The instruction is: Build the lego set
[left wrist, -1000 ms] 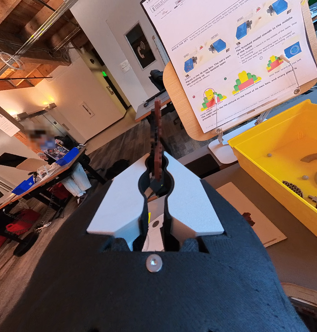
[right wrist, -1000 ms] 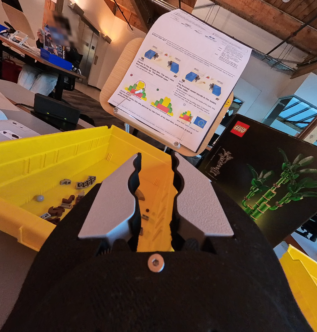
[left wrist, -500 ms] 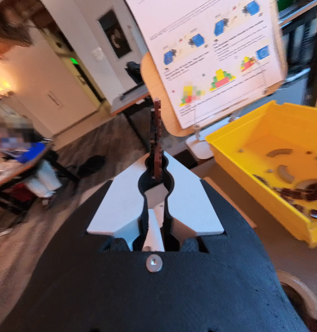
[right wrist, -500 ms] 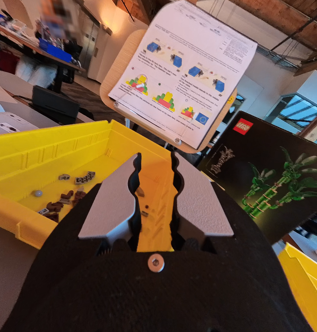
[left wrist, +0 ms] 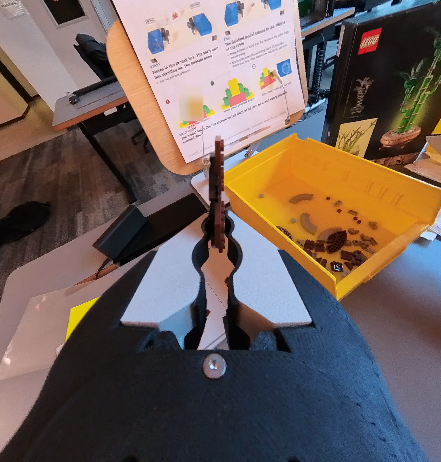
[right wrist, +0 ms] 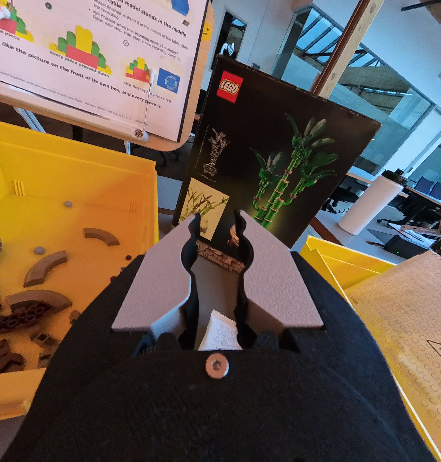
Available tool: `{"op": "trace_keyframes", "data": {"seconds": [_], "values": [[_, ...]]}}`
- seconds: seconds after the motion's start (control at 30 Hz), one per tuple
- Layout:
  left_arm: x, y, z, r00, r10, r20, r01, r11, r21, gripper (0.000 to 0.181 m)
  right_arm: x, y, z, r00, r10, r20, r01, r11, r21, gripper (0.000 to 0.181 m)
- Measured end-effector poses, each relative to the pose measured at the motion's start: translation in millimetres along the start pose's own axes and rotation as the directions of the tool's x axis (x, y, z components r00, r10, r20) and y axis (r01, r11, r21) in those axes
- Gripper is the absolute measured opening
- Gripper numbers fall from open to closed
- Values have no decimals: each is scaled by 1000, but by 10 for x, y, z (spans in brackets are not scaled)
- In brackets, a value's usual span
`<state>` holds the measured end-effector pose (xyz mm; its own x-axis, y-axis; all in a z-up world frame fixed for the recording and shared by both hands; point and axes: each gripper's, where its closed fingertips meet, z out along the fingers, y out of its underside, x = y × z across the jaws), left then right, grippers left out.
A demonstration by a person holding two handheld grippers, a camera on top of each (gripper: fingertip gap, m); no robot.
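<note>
Glossy yellow plastic bin, matt cardboard box, rough black tool body, wooden board

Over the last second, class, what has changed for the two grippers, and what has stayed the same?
Both views swung right: the yellow bin now fills more of the left view, and the right gripper has moved from over the bin to face the black set box. Unchanged: the left gripper stays shut on the brown plate assembly; the right stays open, empty.

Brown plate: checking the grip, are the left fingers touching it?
Touching. Left wrist view shows the fingers pinching the brown plate edge-on.
</note>
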<state>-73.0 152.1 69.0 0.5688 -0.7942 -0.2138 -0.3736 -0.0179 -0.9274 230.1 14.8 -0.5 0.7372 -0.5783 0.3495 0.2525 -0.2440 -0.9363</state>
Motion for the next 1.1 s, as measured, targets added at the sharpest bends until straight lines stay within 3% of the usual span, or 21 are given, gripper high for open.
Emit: {"op": "trace_keyframes", "data": {"seconds": [0.37,0.63,1.1], "values": [[-89,61,67,997,19,69,-18,1000,-11,7,-41,101,65,999,27,43,-26,999,-40,26],[-425,-97,-192,929,153,337,-161,987,-4,6,-107,120,63,995,56,85,-53,998,-38,26],[-491,-221,-337,893,193,407,-218,976,15,6,-200,23,30,995,-34,90,30,998,48,25]]}}
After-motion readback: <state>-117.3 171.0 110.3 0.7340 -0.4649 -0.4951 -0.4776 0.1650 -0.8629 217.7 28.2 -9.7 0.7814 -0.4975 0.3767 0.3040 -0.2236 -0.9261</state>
